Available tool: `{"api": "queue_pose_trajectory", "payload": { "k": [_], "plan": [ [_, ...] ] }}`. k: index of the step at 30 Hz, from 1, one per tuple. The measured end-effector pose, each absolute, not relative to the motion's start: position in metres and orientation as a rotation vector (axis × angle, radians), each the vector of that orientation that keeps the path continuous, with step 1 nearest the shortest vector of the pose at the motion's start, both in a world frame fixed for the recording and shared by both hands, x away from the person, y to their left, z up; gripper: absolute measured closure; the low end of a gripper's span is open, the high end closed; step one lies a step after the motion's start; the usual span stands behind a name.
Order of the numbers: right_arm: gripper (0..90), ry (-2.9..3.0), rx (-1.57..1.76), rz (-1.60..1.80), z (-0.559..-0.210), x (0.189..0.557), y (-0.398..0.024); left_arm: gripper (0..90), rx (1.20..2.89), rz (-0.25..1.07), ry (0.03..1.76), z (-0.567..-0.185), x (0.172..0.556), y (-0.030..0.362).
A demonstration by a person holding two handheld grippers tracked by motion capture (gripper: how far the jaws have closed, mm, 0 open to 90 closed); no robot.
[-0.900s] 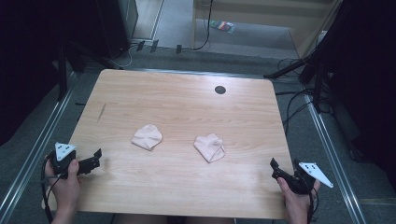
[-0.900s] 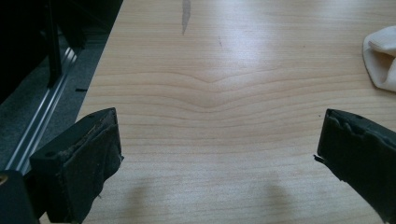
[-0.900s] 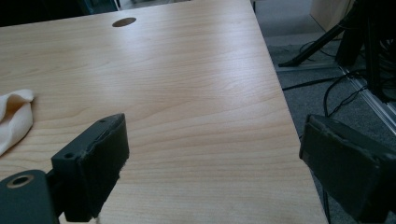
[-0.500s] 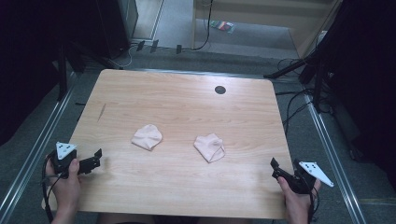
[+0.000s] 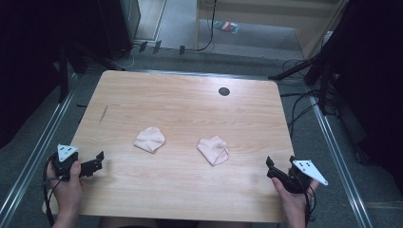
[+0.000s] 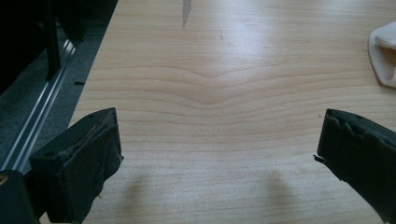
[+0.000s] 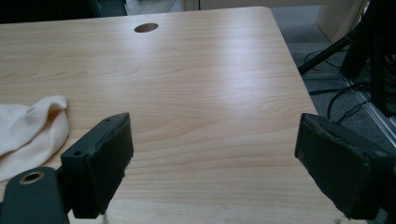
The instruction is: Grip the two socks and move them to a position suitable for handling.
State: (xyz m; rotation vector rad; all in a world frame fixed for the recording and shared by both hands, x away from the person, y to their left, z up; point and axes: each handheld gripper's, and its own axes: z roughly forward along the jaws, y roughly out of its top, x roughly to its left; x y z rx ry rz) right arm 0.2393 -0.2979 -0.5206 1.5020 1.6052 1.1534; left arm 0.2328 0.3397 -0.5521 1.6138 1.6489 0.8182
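Two crumpled pale pink cloths lie on the wooden table [image 5: 180,109]. The left cloth [image 5: 149,139] is near the middle, and the right cloth [image 5: 213,150] sits beside it. My left gripper [image 5: 98,161] rests open at the table's front left corner with nothing between its jaws. It stays well apart from the left cloth, whose edge [image 6: 384,56] shows at the far right of the left gripper view. My right gripper [image 5: 269,167] is open at the front right corner, also holding nothing. The right cloth [image 7: 30,128] lies to its left, clear of the gripper.
A round dark hole [image 5: 224,91] sits near the table's far edge, right of centre. A short dark mark [image 5: 103,114] is on the left side of the top. Metal rails [image 5: 43,142] run along both sides on the floor. Cables [image 5: 304,104] lie at the right.
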Motion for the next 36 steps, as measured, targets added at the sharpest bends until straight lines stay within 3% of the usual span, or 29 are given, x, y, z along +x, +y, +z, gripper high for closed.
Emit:
{"api": "queue_pose_trajectory", "payload": {
  "k": [5, 14, 36],
  "plan": [
    [13.7, 1.629, 1.487, 1.168, -0.517, 0.237, -0.284, 0.0, 1.617, 0.822, 1.647, -0.552, 0.233, 0.339],
    [24.5, 1.65, 1.467, 1.141, -0.507, 0.239, -0.254, 0.0, 1.622, 0.85, 1.64, -0.552, 0.231, 0.336],
    [30.9, 1.741, 1.426, 1.145, -0.481, 0.277, -0.188, 0.0, 1.616, 0.835, 1.637, -0.552, 0.231, 0.338]
  ]
}}
